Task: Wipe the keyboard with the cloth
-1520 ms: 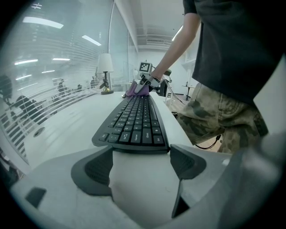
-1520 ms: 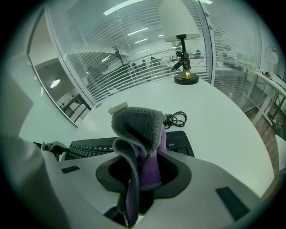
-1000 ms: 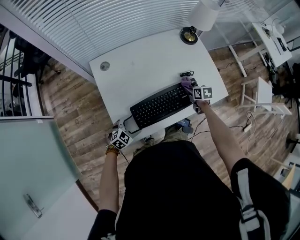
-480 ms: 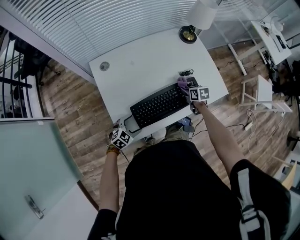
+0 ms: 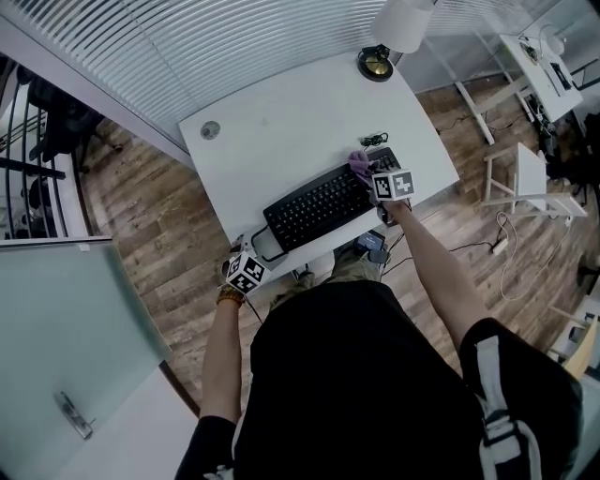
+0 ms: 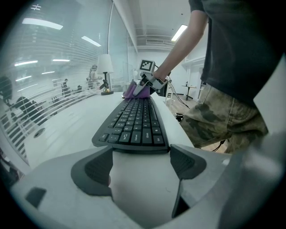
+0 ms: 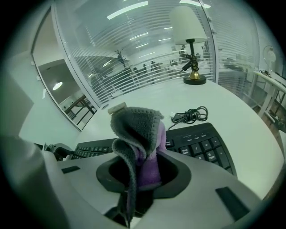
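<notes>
Spreading across the white desk (image 5: 281, 131), the black keyboard (image 5: 319, 208) lies slantwise. At its left end the left gripper (image 6: 142, 163) sits with jaws apart, nothing between them. At its right end the right gripper (image 7: 143, 174) pinches the purple-grey cloth (image 7: 138, 129), near a coiled cable (image 5: 373, 141).

We see a white desk (image 5: 281, 131) bearing a lamp (image 5: 401, 23) at its far corner, a coiled black cable (image 5: 373, 141) and a round cap (image 5: 210, 130), over a wooden floor (image 5: 159, 234).
</notes>
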### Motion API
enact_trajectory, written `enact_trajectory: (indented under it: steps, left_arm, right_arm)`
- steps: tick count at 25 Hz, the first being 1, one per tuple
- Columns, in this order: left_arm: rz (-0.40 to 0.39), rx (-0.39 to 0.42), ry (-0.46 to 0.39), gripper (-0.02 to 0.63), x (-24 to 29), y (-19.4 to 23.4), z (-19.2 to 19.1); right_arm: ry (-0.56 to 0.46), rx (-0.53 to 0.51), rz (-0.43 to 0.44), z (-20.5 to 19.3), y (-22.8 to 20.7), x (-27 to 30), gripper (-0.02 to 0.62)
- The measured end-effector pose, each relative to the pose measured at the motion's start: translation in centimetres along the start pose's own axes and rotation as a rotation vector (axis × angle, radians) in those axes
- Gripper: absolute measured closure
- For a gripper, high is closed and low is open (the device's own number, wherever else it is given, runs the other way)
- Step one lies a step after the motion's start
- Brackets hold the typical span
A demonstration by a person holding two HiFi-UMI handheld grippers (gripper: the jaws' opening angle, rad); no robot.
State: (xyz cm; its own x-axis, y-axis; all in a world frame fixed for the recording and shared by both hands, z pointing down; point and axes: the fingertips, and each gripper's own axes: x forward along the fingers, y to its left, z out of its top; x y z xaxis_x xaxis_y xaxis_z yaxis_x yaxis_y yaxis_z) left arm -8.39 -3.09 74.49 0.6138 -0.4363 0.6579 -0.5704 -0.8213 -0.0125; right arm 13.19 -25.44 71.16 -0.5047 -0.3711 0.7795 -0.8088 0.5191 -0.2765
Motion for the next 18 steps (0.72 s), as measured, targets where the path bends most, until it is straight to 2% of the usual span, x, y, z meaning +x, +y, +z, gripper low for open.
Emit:
enact_trajectory:
  steps: [2, 7, 10, 14, 18]
  left_arm:
    - [0.0, -0.001, 0.002, 0.209, 0.1, 0.1, 0.0]
    - [-0.002, -0.001, 0.002, 0.209, 0.1, -0.1, 0.0]
    - [-0.001, 0.001, 0.001, 0.209, 0.1, -0.1, 0.0]
    - [-0.001, -0.001, 0.002, 0.209, 0.1, 0.1, 0.0]
    - [0.002, 0.002, -0.001, 0.209, 0.1, 0.2, 0.0]
  right_arm:
    - [0.001, -0.013, 0.005, -0.2, 0.9, 0.3, 0.492]
    - [-0.026, 0.03, 0.008, -0.5, 2.0, 0.5, 0.494]
    - [-0.024, 0.02, 0.01, -0.5, 2.3, 0.4, 0.494]
    - [0.003, -0.015, 0.075, -1.1, 5.3, 1.2, 0.495]
    - [-0.018, -0.028, 0.064, -1.2, 7.0, 1.7, 0.495]
